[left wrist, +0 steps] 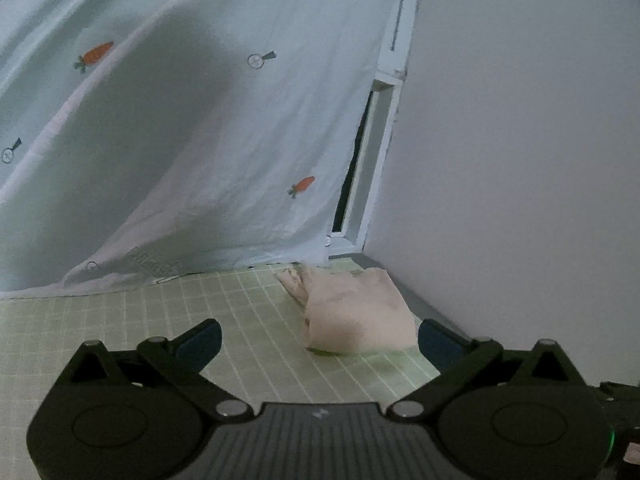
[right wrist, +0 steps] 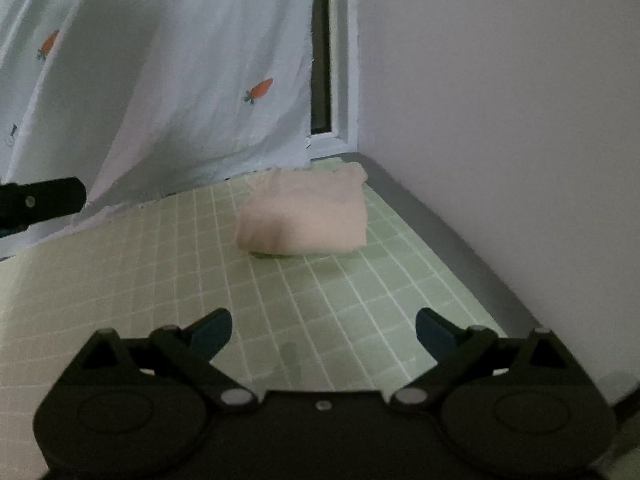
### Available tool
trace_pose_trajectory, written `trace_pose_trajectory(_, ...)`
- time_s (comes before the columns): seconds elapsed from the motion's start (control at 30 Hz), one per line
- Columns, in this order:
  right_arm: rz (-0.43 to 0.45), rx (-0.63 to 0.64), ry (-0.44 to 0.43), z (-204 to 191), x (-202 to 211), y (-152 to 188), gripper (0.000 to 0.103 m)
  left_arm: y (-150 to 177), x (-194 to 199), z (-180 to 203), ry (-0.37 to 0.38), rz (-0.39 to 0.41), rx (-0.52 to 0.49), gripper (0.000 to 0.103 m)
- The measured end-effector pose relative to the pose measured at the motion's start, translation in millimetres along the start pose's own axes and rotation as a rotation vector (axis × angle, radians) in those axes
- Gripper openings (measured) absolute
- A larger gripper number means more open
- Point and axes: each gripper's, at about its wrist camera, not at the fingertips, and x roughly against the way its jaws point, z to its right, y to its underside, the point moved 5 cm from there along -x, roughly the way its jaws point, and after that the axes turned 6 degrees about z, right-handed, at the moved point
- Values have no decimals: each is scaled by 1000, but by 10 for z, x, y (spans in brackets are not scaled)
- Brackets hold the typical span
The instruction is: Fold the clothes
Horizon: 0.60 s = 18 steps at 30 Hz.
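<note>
Already folded, the pink garment (right wrist: 306, 212) lay in the green gridded worktop's (right wrist: 120, 280) far corner; both the left gripper (left wrist: 320, 340) and right gripper (right wrist: 324, 330) had jaws released, empty, so withdrawing without brushing it seemed wise.

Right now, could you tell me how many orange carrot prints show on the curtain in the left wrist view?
2. One carrot print sits high on the curtain's left side; the other is lower, near its right edge. Folds may hide more.
</note>
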Motion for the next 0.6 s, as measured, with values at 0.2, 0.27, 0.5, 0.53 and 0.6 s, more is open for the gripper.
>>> trace_pose_trajectory(0.2, 27, -19, 20, 60, 294, 140, 100, 106, 260, 187, 51, 0, -31, 103)
trace_pose_trajectory(0.27, 33, -26, 23, 74, 367, 185, 100, 154, 300, 236, 64, -7, -29, 103)
trace_pose_trajectory(0.5, 55, -19, 26, 79, 537, 237, 99, 224, 476, 359, 68, 5, -44, 103)
trace_pose_trajectory(0.53, 56, -18, 24, 78, 544, 240, 99, 228, 503, 372, 65, 10, -49, 103)
trace_pose_trajectory(0.6, 59, -16, 22, 66, 584, 253, 99, 239, 553, 389, 63, 16, -58, 103)
